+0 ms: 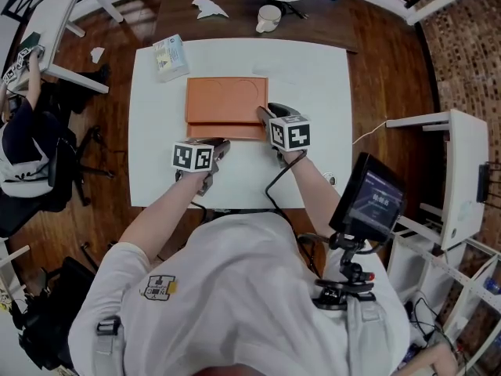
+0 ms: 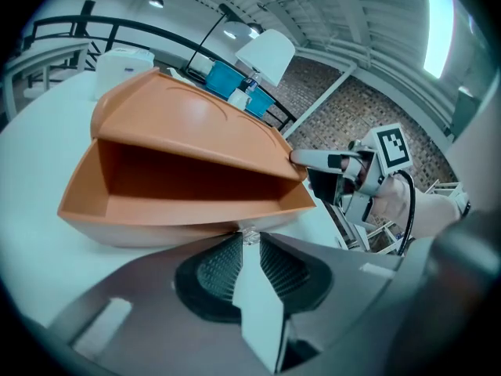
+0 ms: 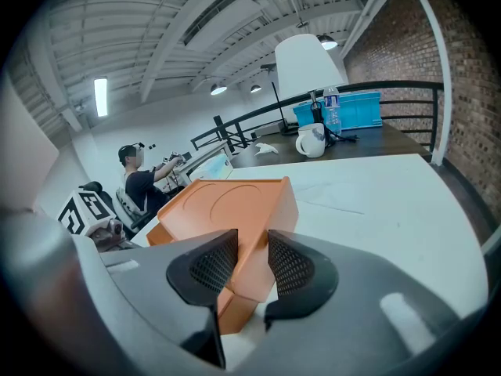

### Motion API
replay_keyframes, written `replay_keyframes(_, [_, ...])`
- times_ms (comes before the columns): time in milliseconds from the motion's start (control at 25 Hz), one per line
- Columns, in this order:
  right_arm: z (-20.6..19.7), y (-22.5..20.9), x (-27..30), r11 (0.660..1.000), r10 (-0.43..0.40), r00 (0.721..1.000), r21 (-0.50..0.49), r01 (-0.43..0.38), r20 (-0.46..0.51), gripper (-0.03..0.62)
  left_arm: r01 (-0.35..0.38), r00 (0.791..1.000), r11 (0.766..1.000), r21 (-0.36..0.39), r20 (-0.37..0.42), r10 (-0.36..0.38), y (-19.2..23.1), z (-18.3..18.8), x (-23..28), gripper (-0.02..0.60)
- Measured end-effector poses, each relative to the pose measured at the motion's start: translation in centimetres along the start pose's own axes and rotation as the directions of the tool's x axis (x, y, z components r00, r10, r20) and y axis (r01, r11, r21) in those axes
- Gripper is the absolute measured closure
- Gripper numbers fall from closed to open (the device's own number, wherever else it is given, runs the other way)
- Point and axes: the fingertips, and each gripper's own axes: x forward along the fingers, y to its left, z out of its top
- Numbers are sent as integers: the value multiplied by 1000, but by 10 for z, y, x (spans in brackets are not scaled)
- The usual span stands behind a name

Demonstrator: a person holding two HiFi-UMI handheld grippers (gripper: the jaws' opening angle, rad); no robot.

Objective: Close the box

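Entry 1, step in hand: lowering the lid (image 2: 188, 120) of the box (image 1: 225, 124), judged about halfway, since the front gapes in the left gripper view. Your right claw (image 3: 252, 245) has its 2 pads closed on the lid's near right corner, the orange wall filling the gap between them. Your left claw (image 2: 249, 237) stands just in front of the box's near wall, its jaws only narrowly parted and gripping nothing. To do this well, you likely want to carry the corner down and slightly forward along the lid's own arc rather than pushing straight down. A pinch at 1 corner can twist the lid, so it may seat crooked. You could use the left claw to steady the base or press the opposite front corner, so the light box does not skid. Release only once the front rim meets the base evenly. Entry 2, the box: it sits at the middle of the white table (image 1: 313, 69), long side toward you. It is 1 shallow rectangular tray in matte orange, seemingly thin and rigid. The lid matches it and appears hinged along the far edge, with faint curved outlines pressed into its top. The interior shows empty.
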Motion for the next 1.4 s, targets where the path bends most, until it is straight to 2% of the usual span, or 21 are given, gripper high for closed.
replay_keyframes(320, [-1, 0, -2, 1000, 14, 1000, 8, -14, 0, 474, 7, 1000, 999, -37, 19, -6, 9, 37, 12, 517])
replay_keyframes(520, [-1, 0, -1, 1000, 24, 1000, 14, -24, 8, 473, 53, 998, 998, -39, 19, -52, 6, 42, 14, 517])
replay_keyframes(640, [-3, 0, -3, 997, 58, 998, 50, -59, 26, 458, 127, 992, 991, -32, 31, -126, -6, 41, 9, 444])
replay_keyframes(680, [-6, 0, -6, 995, 68, 997, 67, -70, 34, 433, 153, 988, 988, -32, 27, -152, -11, 38, 6, 415])
replay_keyframes(800, [-23, 3, -25, 988, 86, 994, 121, -94, 69, 427, 227, 973, 974, -12, -32, -228, -26, 10, -10, 408])
replay_keyframes(920, [-52, 14, -48, 981, 106, 990, 151, -119, 92, 458, 242, 969, 970, 34, -61, -239, -31, -27, -31, 410])
replay_keyframes(960, [-64, 21, -55, 982, 110, 990, 146, -122, 87, 477, 237, 971, 970, 49, -40, -235, -29, -36, -40, 423])
replay_keyframes(1080, [-99, 39, -70, 988, 102, 993, 107, -108, 60, 534, 218, 973, 974, 65, 59, -221, -20, -60, -66, 573])
replay_keyframes(1240, [-128, 50, -82, 995, 65, 997, 79, -67, 32, 593, 152, 980, 984, 95, 113, -163, -6, -82, -82, 580])
replay_keyframes(1400, [-137, 62, -83, 998, 53, 998, 19, -53, 18, 594, 118, 984, 986, 114, 123, -132, 4, -92, -81, 580])
